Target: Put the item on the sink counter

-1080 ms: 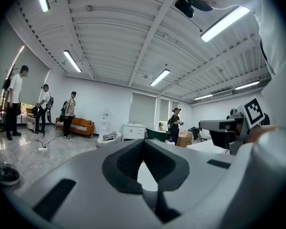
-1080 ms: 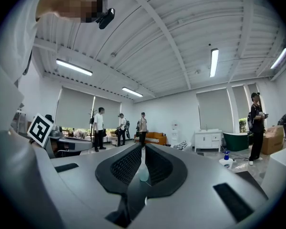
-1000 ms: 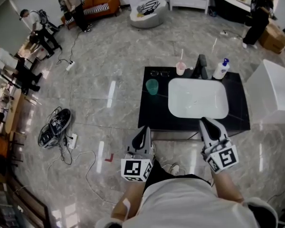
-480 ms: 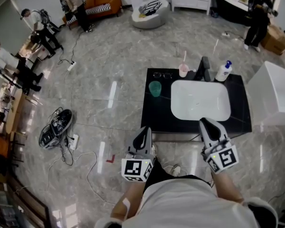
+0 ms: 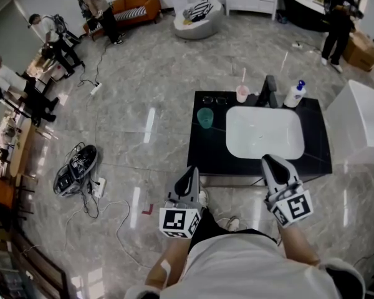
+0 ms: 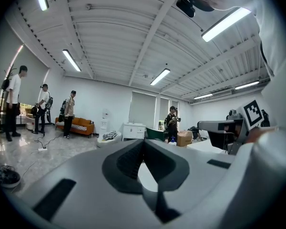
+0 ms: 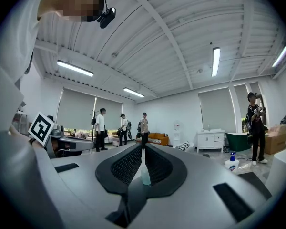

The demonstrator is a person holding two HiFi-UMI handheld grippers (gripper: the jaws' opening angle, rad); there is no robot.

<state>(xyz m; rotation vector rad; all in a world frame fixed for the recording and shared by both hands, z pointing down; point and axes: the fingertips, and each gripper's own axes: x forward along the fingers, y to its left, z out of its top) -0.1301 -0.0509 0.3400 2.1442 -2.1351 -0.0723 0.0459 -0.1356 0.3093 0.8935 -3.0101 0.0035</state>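
Note:
A black sink counter (image 5: 206, 149) with a white basin (image 5: 265, 132) stands just ahead of me. On it are a green cup (image 5: 205, 118), a pair of glasses (image 5: 213, 98), a pink cup with a toothbrush (image 5: 242, 93), a black faucet (image 5: 268, 91) and a white soap bottle (image 5: 293, 94). My left gripper (image 5: 188, 170) hangs shut and holds nothing, short of the counter's front left edge. My right gripper (image 5: 270, 160) is also shut and holds nothing, its tip over the counter's front edge. Their own views show the left gripper (image 6: 143, 148) and the right gripper (image 7: 143, 152) with jaws together.
A white tub (image 5: 361, 126) stands right of the counter. Cables and a power strip (image 5: 75, 167) lie on the marble floor at the left. Several people stand at the far left and far right of the room. An orange sofa (image 5: 132, 5) is at the back.
The counter has drifted slightly right and down in the head view. Both grippers keep their place and stay shut.

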